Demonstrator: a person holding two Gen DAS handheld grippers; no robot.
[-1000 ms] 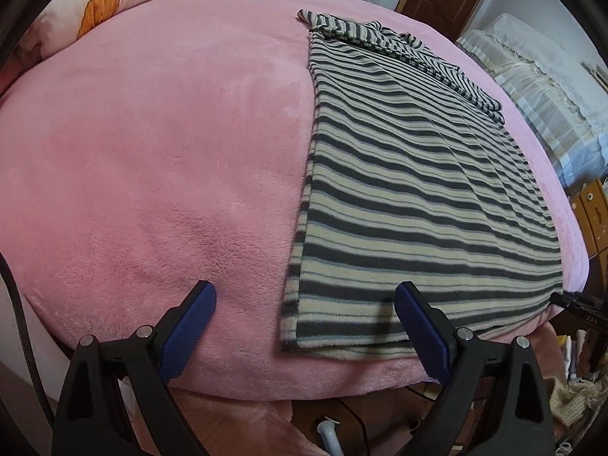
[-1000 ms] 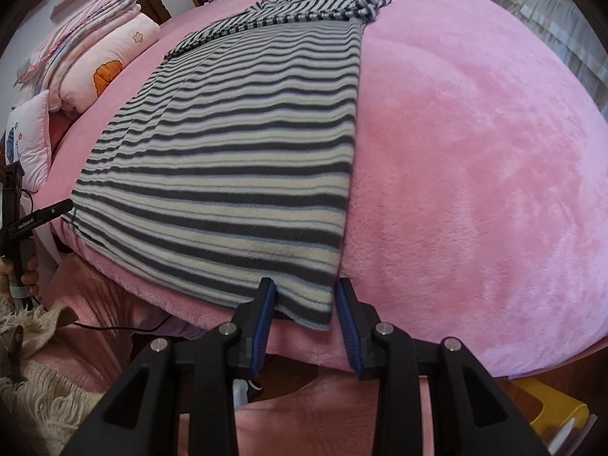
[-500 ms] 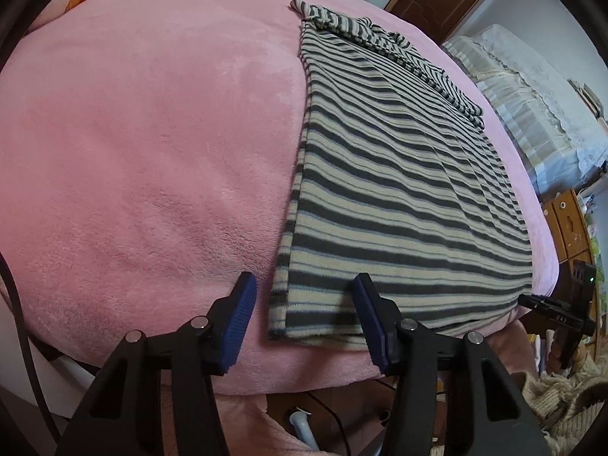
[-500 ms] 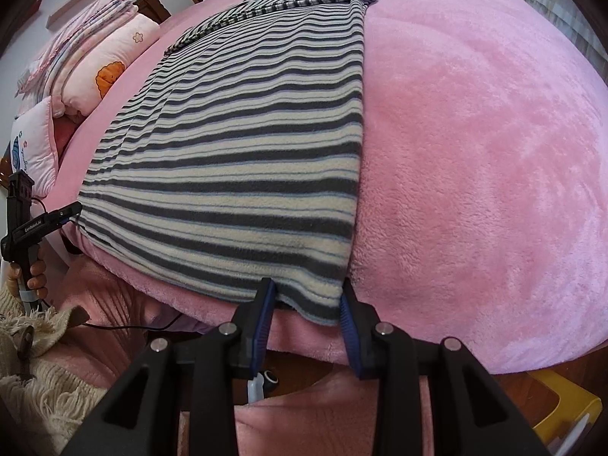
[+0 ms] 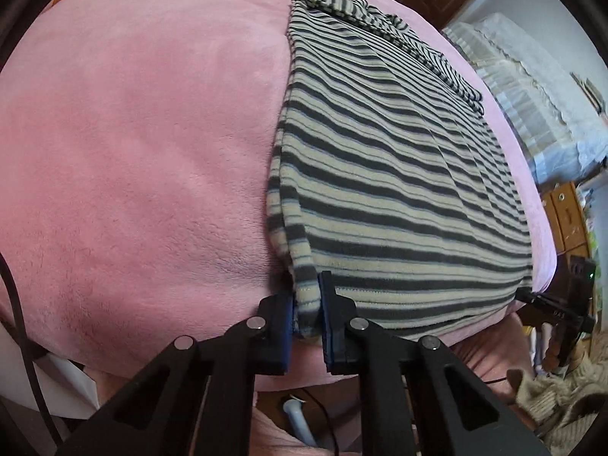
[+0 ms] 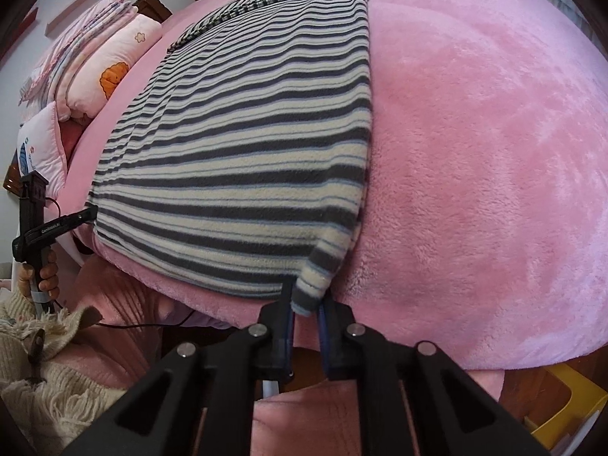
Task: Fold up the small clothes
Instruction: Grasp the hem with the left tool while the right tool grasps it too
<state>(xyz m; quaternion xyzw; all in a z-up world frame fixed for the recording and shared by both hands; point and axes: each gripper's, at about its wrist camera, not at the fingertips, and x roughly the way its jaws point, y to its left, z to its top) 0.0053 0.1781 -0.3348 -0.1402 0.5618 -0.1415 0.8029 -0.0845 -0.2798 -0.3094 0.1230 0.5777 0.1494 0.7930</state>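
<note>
A grey-and-cream striped garment [image 5: 387, 174] lies flat on a pink fleece bed [image 5: 144, 144], its hem at the near edge. My left gripper [image 5: 307, 304] is shut on the hem's near left corner, which bunches up between the blue pads. In the right wrist view the same garment [image 6: 247, 144] spreads away from me, and my right gripper [image 6: 306, 309] is shut on its near right hem corner, lifted a little off the bed [image 6: 475, 159]. Each gripper shows small at the other view's side edge.
Pillows and folded bedding [image 6: 98, 72] lie at the head of the bed on the left. A second bed with white covers [image 5: 532, 114] and a wooden cabinet [image 5: 566, 216] stand to the right. A yellow stool [image 6: 562, 414] sits on the floor.
Both grippers moved forward onto the hem. The left one went from wide open to shut on its corner; the right one closed on its corner and raised it slightly.
</note>
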